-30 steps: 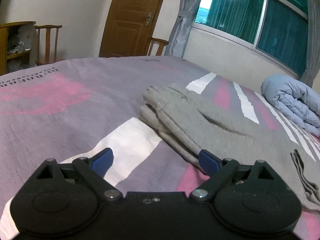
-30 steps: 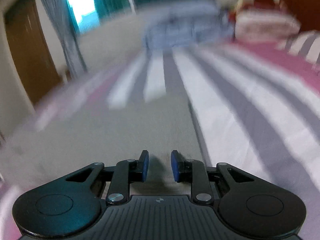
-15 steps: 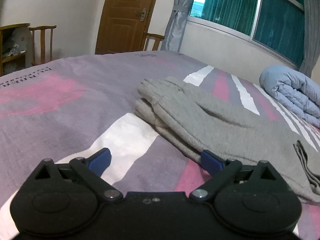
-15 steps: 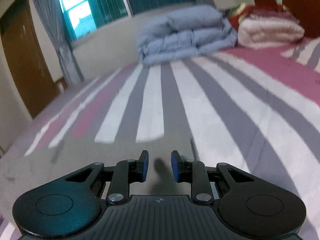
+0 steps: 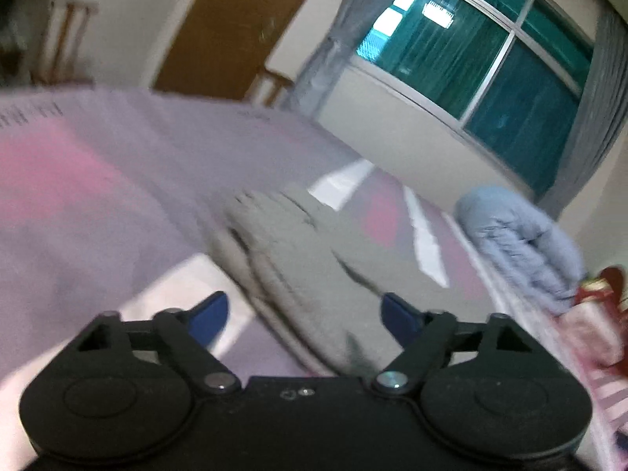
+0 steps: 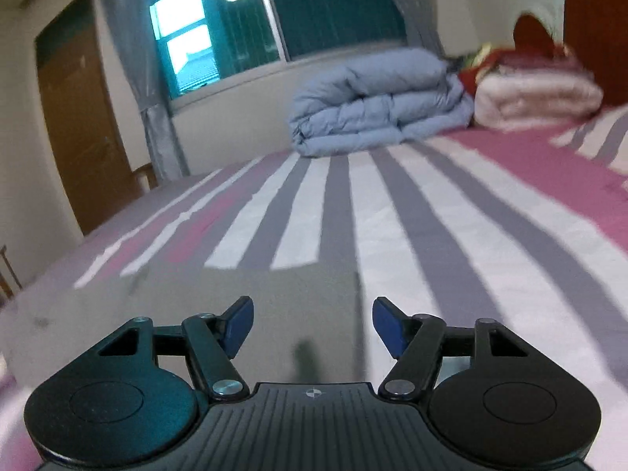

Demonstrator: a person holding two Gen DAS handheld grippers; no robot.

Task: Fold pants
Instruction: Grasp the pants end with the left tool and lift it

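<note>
Striped bedding in purple, pink, grey and white covers the bed point(image 6: 451, 243), and behind it a window point(image 6: 251, 19) with teal curtains, a brown door point(image 6: 78, 125) and a folded blue quilt point(image 6: 376, 106) are seen. The grey pants point(image 5: 314, 259) are found in the centre of the left wrist view, where they lie on the bed as a long folded strip with layered edges at the lower centre; in the right wrist view a flat grey area point(image 6: 243, 302) is seen at the lower centre of the frame, just in front of the right tool point(image 6: 310, 322), and it is judged to be the same pants. The left tool point(image 5: 304, 312) is held with its jaws spread wide and nothing is gripped between them; the right tool is also spread apart and empty. From the layered edges it is judged that at least one fold is already made. Whether a further fold is needed cannot be told for sure, because the left view is blurred, but the strip looks long, so a final fold across its length is probably left.
</note>
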